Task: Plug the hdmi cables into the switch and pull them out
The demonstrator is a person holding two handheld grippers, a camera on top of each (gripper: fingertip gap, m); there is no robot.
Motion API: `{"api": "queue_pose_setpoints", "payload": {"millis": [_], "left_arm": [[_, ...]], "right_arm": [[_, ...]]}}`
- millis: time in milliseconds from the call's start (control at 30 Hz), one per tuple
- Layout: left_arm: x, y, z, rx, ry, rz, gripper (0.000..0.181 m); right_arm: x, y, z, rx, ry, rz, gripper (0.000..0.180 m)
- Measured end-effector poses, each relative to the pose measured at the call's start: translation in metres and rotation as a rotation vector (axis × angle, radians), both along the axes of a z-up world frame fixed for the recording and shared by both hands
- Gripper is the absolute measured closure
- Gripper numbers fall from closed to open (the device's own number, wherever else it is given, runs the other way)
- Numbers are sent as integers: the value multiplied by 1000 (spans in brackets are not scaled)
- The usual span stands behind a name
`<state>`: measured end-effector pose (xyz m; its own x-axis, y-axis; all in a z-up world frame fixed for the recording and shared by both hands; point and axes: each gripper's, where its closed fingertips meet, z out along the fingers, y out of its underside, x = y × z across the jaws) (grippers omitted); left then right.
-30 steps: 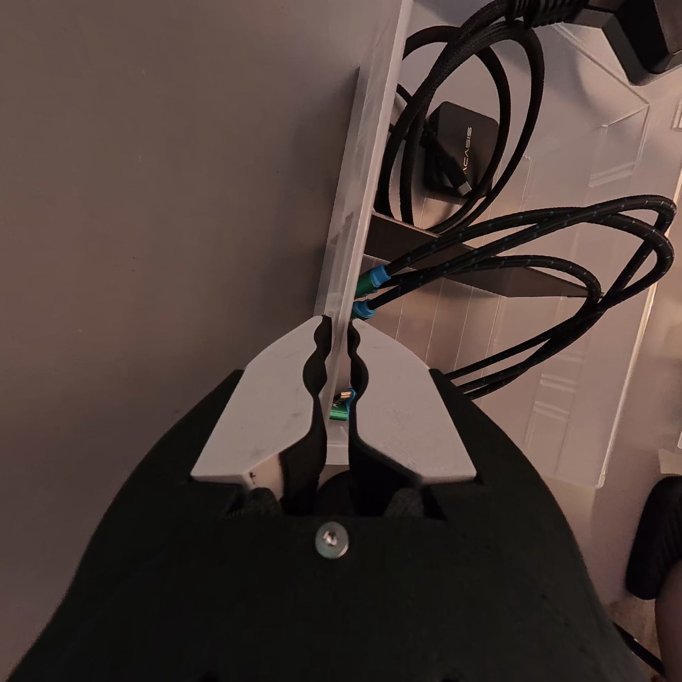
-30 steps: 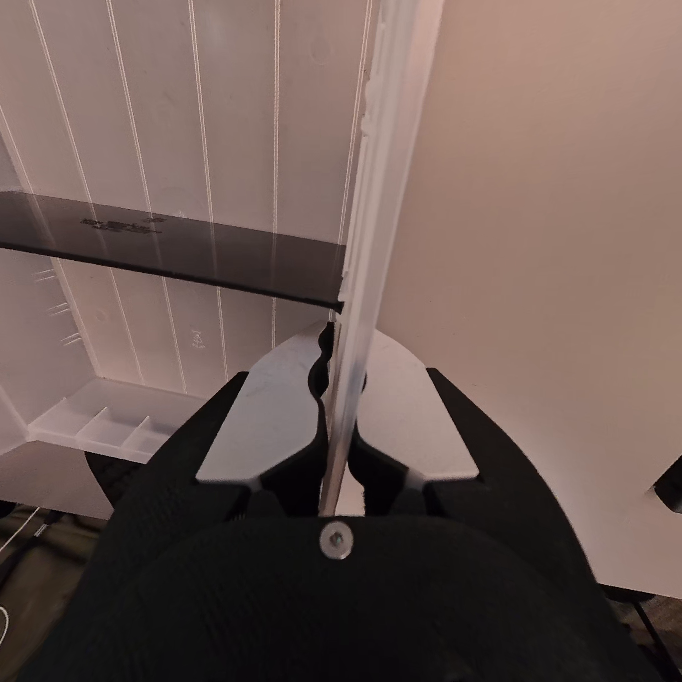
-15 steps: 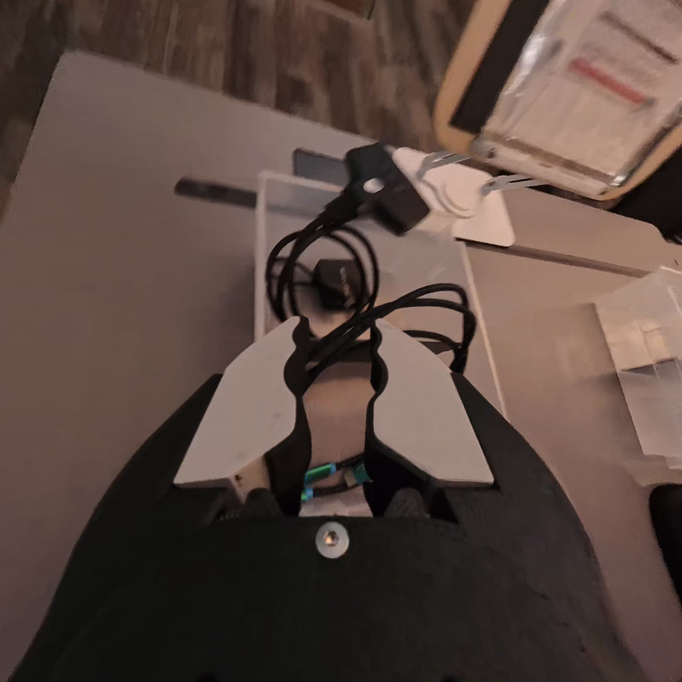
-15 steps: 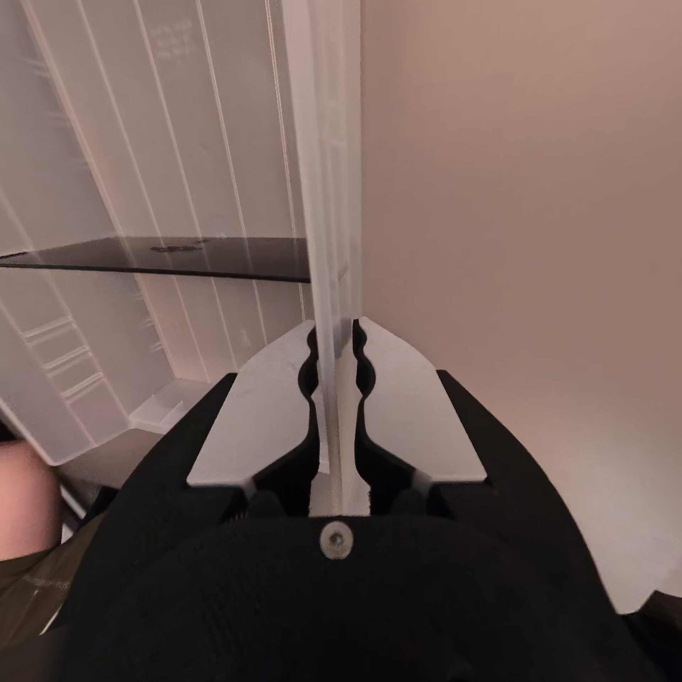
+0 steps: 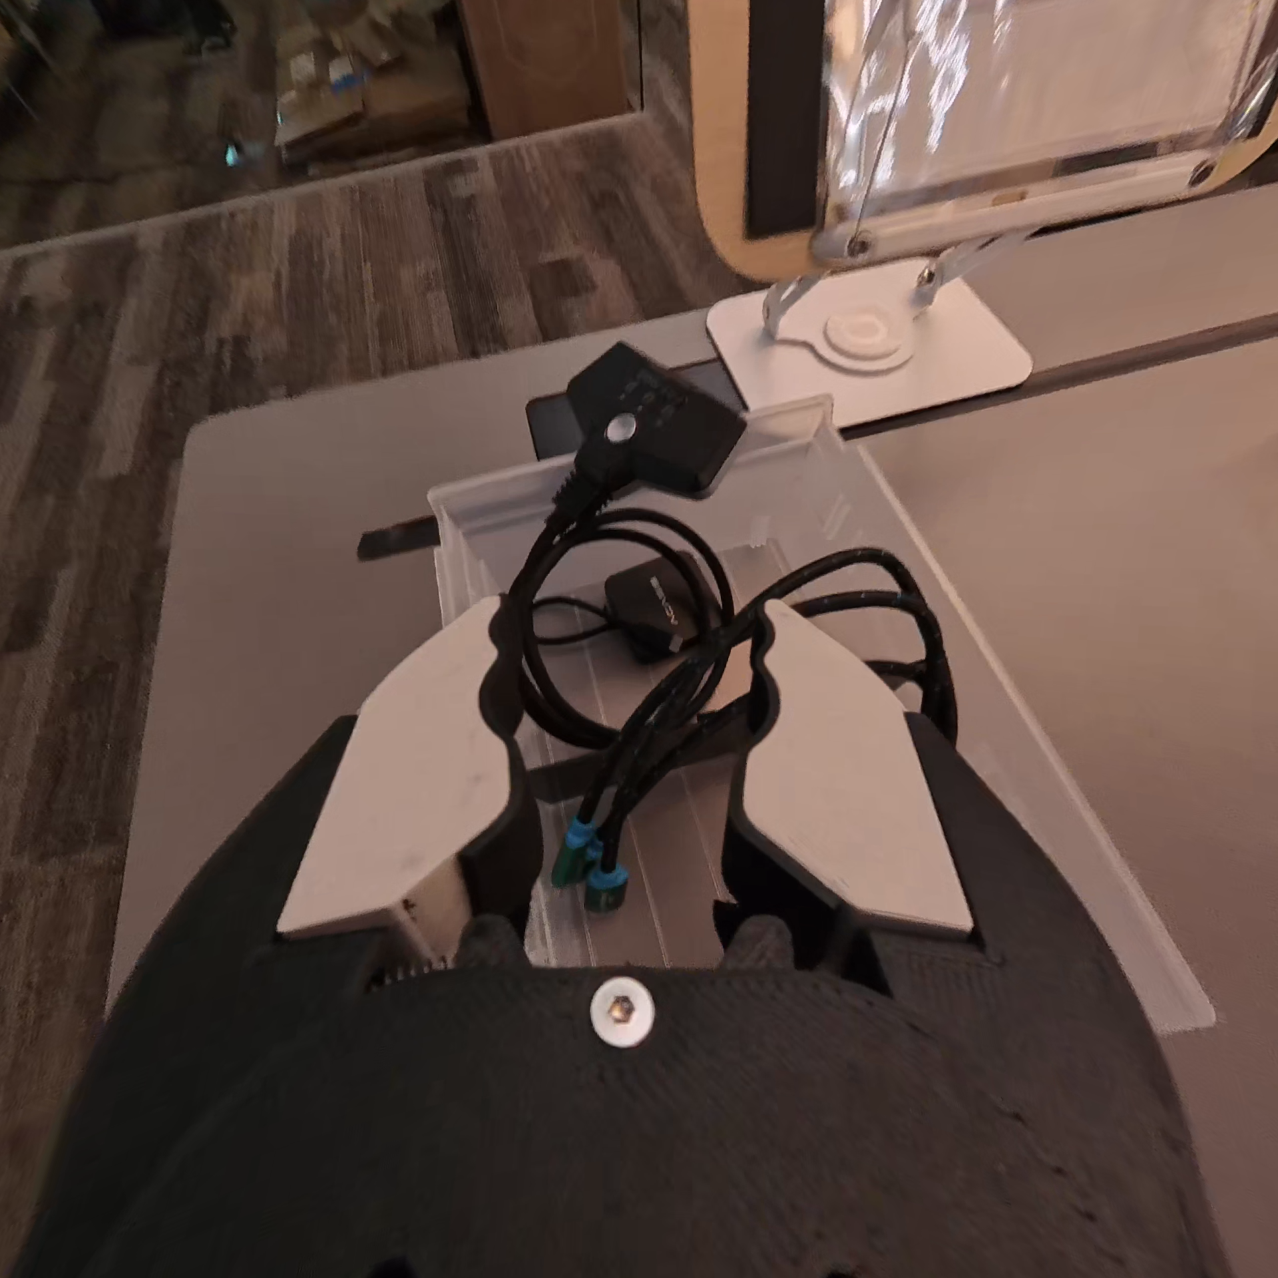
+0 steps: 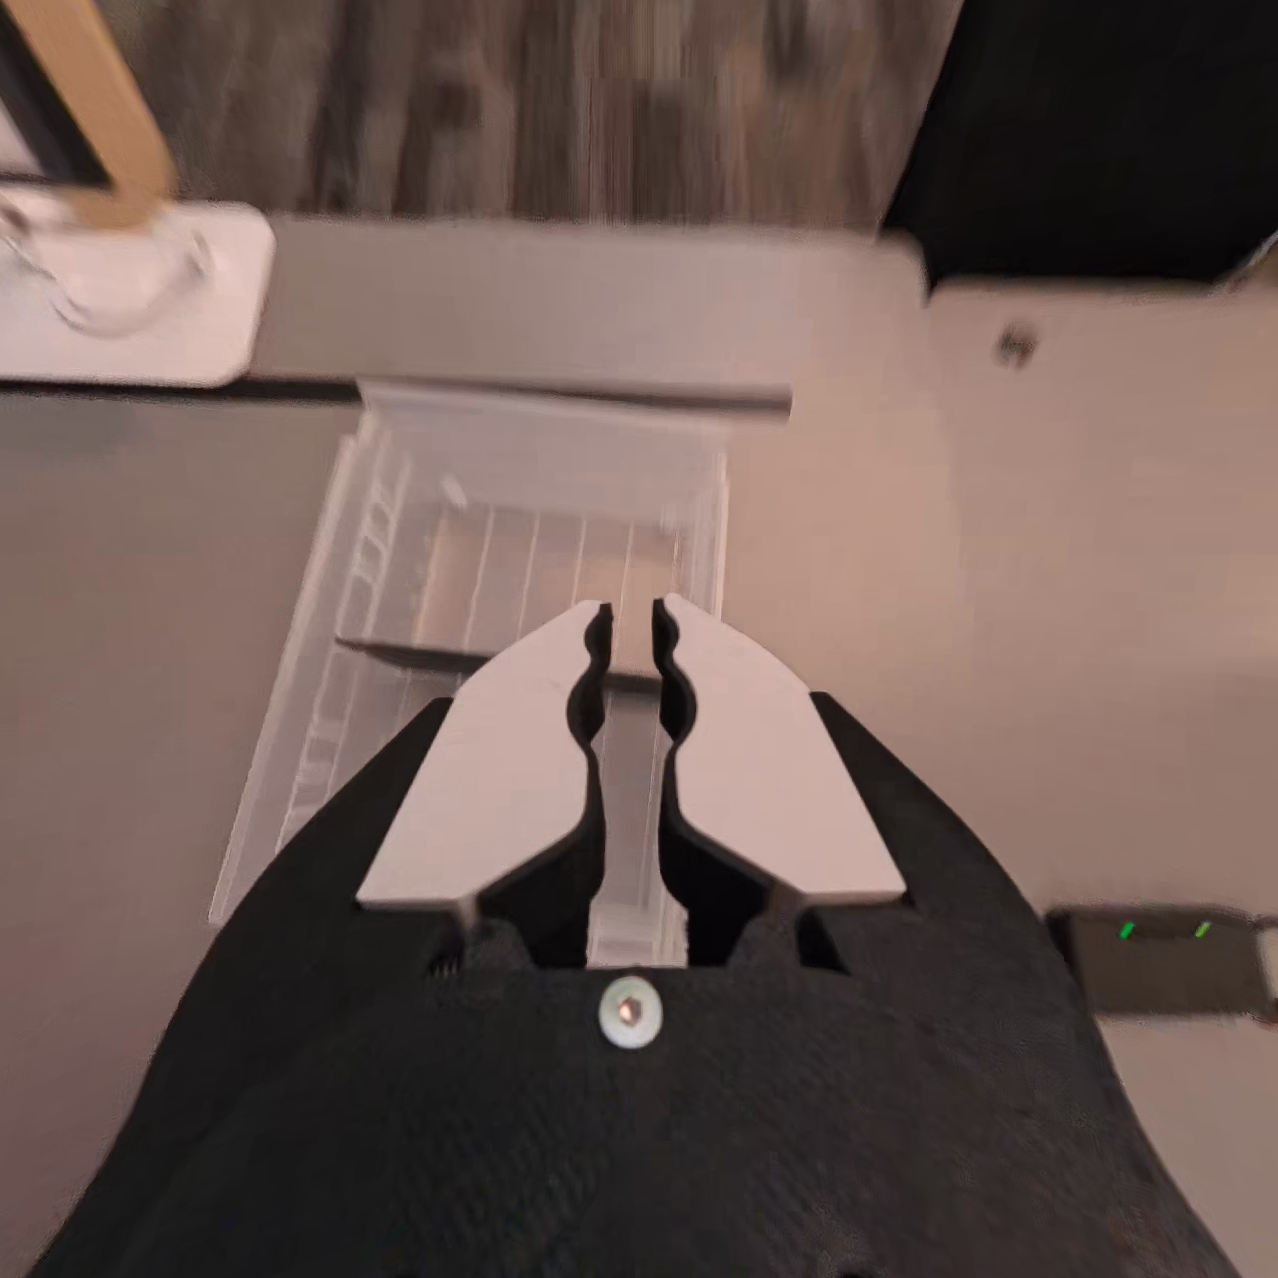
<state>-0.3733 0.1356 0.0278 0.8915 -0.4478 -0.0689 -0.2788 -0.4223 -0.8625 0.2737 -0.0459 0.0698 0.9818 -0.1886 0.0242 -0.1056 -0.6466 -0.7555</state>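
My left gripper (image 5: 631,608) is open wide and empty, above a clear plastic tray (image 5: 484,515). In the tray lie braided black HDMI cables (image 5: 857,574), their blue-and-green plugs (image 5: 588,864) between my fingers below, and a small black box (image 5: 657,608). The black switch (image 5: 650,436) rests on the tray's far rim, with a thick black cable looping from it into the tray. My right gripper (image 6: 633,608) is narrowly open and holds nothing, above a second clear tray (image 6: 525,442) that has a black divider (image 6: 401,653). The right wrist view is blurred.
A white monitor stand base (image 5: 871,346) sits behind the trays on the grey table; it also shows in the right wrist view (image 6: 138,290). A dark device with green lights (image 6: 1162,961) lies at the right. Wood-look floor lies beyond the table's far edge.
Both grippers have let go of the tray walls they were shut on and have pulled back. The left one has opened wide. Both views now look down on the trays.
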Motion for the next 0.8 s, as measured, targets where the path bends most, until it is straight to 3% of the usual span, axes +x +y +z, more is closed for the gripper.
{"api": "queue_pose_setpoints", "payload": {"millis": [133,233,300,400,500,800], "left_arm": [[5,4,24,156,15,15,118],[23,2,38,269,-31,-41,117],[40,0,43,339,-65,-105,111],[50,9,43,408,-10,-84,106],[55,18,28,362,92,-69,101],[65,60,-10,233,396,8,107]], "right_arm": [[-45,3,83,419,-242,129,164],[-77,-4,114,687,-443,209,139],[-95,-12,128,828,-602,248,138],[-108,-13,135,856,-564,252,135],[-124,-13,136,879,-514,313,132],[-130,-1,123,803,-547,337,132]]}}
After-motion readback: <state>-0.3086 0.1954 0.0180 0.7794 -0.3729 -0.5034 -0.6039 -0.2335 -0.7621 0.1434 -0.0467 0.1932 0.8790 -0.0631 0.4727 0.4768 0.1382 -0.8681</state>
